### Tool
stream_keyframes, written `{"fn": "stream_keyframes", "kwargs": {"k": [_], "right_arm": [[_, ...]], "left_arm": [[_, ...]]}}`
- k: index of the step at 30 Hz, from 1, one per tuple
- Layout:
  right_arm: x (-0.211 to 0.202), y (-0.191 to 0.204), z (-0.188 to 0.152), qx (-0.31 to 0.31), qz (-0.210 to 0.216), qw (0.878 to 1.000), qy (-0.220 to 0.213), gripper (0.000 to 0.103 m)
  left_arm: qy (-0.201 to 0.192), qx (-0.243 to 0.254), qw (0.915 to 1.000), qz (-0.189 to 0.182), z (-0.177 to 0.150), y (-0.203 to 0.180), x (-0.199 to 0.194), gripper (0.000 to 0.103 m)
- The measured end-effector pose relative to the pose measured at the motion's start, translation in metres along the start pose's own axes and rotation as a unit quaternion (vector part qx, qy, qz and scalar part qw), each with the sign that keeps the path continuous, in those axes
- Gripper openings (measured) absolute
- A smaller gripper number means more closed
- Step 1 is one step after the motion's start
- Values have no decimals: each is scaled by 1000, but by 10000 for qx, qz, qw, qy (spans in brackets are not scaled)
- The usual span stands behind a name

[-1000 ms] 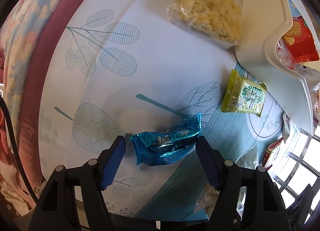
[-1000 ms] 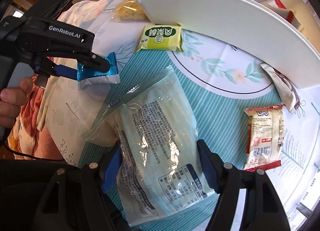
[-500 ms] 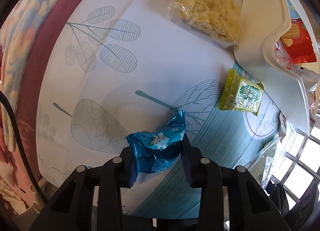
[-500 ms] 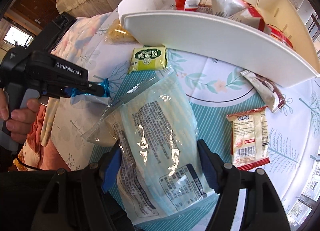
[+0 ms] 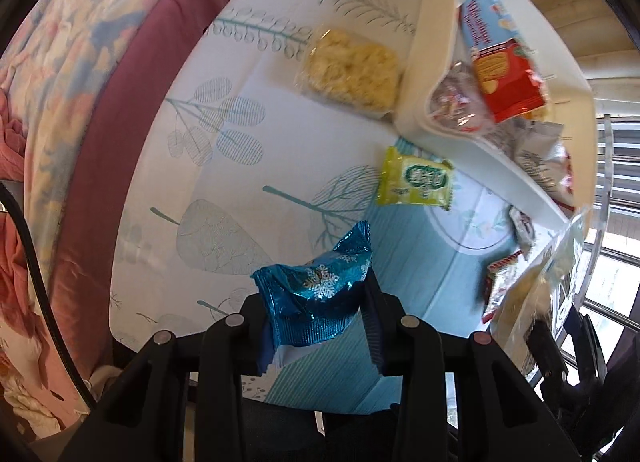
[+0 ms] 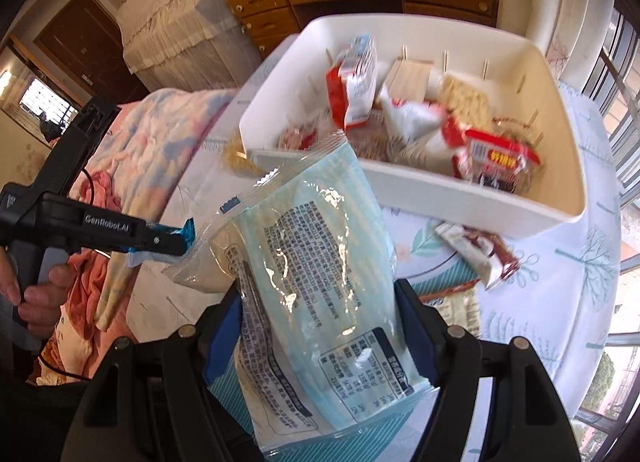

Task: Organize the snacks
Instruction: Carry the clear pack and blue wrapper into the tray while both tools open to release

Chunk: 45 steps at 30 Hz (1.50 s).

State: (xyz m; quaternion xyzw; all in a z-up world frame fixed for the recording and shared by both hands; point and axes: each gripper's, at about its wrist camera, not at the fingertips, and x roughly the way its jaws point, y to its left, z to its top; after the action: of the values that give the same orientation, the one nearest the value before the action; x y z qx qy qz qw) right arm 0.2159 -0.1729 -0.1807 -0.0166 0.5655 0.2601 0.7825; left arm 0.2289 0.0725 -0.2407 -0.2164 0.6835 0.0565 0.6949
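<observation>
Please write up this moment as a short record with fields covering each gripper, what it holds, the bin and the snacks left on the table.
left gripper: shut on blue foil snack, lifted clear of the tablecloth
right gripper: shut on large pale-blue bag, held up in front of the bin
white bin: on the table, already holding several packets
green packet: on the tablecloth beside the bin
clear pack of yellow snacks: on the table against the bin's end wall
tablecloth: white and teal leaf print

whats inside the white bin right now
The white bin holds a loose heap of snack packets: red-and-white bags, a noodle block. Anything under the heap, and the bin's floor, is covered.
</observation>
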Motion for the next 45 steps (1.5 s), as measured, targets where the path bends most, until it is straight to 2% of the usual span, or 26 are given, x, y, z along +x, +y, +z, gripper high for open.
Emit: {"fn": "stream_keyframes", "kwargs": {"k": [11,17,23,30,37,38,40,41,45], "right_arm": [[-40,-19,37,23,-128,9964,-843,73],[-52,-31,47,-66,-415,9903,-1323,73],[-55,-43,60,-100,-779,9789,-1886,73],[-43,-61,76,356,-1023,9683,-2253,74],[-40,-82,89,789,-911,9647,-2341,77],[-39,-86,90,853,-872,9656,-2296,78],[-35,-92,91,933,-850,9696,-2095,79],[-31,-94,92,985,-866,9716,-1972,79],[-29,-100,87,1165,-833,9725,-1837,83]], "left_arm": [[-720,538,9957,-241,7,-60,-66,35],[-1126,700,9891,-634,17,-91,-79,35],[-1678,977,9762,-970,20,-117,-81,35],[-2351,1182,9555,-1335,26,-129,-75,35],[-2440,1040,9486,-1728,39,-126,-70,35],[-2447,1045,9472,-1787,40,-126,-71,35],[-2458,1021,9473,-1783,40,-127,-72,47],[-2489,996,9472,-1761,40,-127,-73,59],[-2573,997,9456,-1721,34,-129,-77,64]]}}
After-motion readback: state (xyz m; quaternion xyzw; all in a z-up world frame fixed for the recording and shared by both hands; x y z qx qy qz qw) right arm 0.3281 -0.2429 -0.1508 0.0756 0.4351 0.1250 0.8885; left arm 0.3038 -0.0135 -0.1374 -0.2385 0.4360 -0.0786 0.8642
